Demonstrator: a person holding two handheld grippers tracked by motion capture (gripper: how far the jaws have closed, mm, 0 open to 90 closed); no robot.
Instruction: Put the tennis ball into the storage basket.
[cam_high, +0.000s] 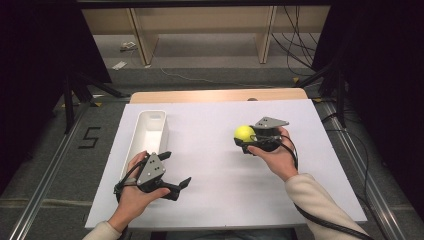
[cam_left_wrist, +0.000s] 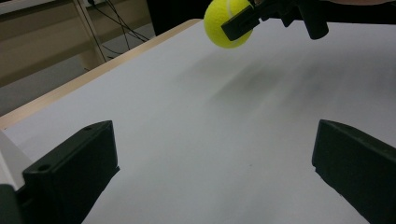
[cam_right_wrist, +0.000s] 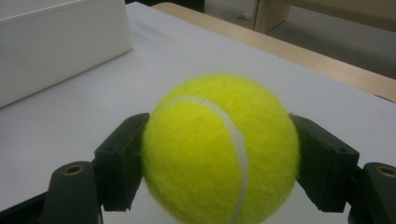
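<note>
The right gripper (cam_high: 243, 136) is seen clamped on a yellow tennis ball (cam_high: 244, 132); in the right gripper view the ball (cam_right_wrist: 219, 149) is pressed between both black pads, one at each side, w/ the white seam running down its front. The jaws are held about as wide as the ball itself. In the left gripper view the ball (cam_left_wrist: 227, 22) is shown clear of the table surface, w/ a soft shadow cast on the sheet beneath, so it is carried in the air rather than resting. The right hand (cam_high: 275, 155) is wrapped round the gripper body from behind, and a cable is trailed back along the sleeve.

Beyond the ball, ahead and to the left of these jaws, a white rectangular bin (cam_right_wrist: 56, 46) is seen, well apart from the ball. Its inside is not shown clearly from the high view; prob. nothing in it, but that cannot be told for sure.

The left gripper (cam_high: 176, 171) is held open, jaws spread wide w/ nothing between them; only the bare white sheet (cam_left_wrist: 210, 140) is seen betw. the two pads. The bin (cam_high: 150, 132) lies just beside this gripper, on its outer side. The left hand (cam_high: 137, 192) is closed round the grip, low over the near part of the table.
</note>
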